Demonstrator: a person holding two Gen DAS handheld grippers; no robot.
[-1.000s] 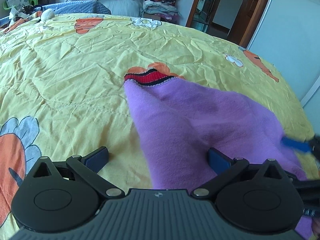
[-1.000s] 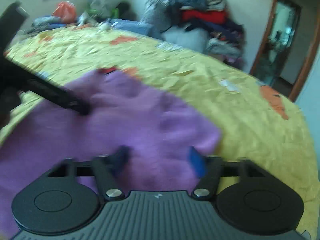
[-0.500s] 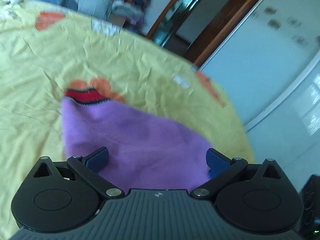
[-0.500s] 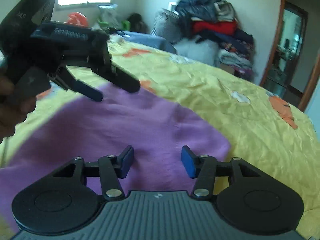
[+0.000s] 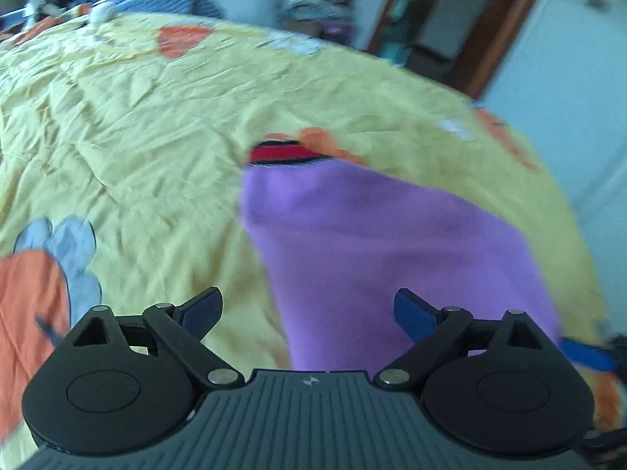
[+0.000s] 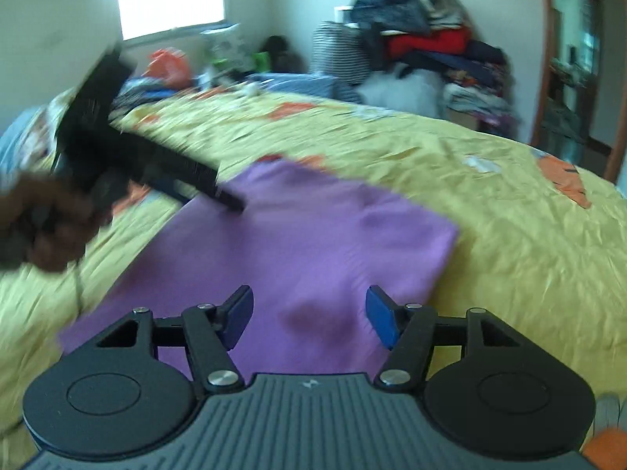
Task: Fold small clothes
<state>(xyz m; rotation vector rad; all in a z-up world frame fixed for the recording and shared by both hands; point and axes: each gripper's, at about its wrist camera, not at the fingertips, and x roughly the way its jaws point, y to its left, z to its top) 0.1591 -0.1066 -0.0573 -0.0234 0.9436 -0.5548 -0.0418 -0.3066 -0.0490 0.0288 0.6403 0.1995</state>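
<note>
Left gripper (image 5: pixel 307 315) wide, jaws just narrowed slightly, nothing clamped. Right gripper (image 6: pixel 309 319) half-spread, jaws just widened, pads off cloth. Purple fleece garment with red ribbed collar (image 5: pixel 376 243) lies flat below both on yellow flowered quilt (image 5: pixel 137 137). Clothes pile (image 6: pixel 427 55) beyond.

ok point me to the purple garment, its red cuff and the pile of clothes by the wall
purple garment (image 6: pixel 313 250), right wrist view, middle of the flat folded cloth
red cuff (image 5: pixel 284 153), left wrist view, centre of the red ribbed band
pile of clothes (image 6: pixel 431 51), right wrist view, red layer in the stack
</note>
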